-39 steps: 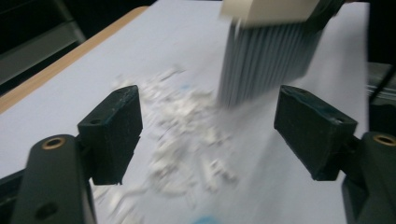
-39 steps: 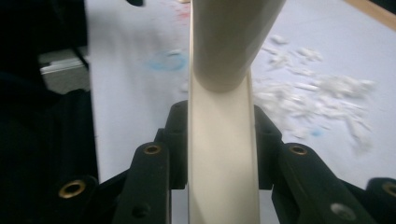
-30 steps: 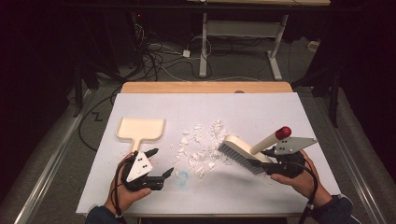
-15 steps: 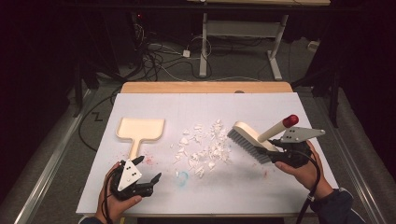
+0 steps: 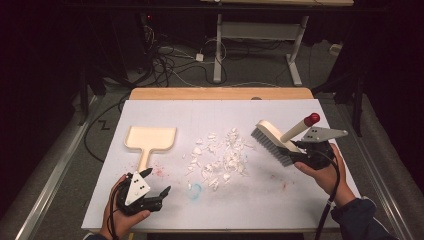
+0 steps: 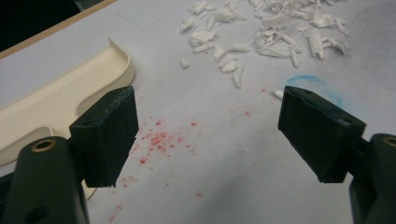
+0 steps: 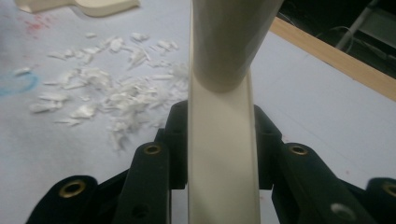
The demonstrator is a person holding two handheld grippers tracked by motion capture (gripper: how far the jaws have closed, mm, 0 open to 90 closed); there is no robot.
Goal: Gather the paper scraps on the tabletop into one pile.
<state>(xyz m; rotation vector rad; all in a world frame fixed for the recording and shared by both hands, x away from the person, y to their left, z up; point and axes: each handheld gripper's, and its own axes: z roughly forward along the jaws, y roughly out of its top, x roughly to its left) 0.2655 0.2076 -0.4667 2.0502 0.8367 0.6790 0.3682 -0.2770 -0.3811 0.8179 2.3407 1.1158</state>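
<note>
My right tongs (image 5: 300, 152) are clamped on the brush (image 5: 272, 140), held tilted just right of the white scraps (image 5: 217, 157) mid-table, while my left tongs (image 5: 156, 182) gape wide and empty near the dustpan (image 5: 150, 140) handle.

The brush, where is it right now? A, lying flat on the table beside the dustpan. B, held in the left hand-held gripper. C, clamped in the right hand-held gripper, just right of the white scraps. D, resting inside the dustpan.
C: the right hand-held gripper is shut on the brush, just right of the white scraps.
</note>
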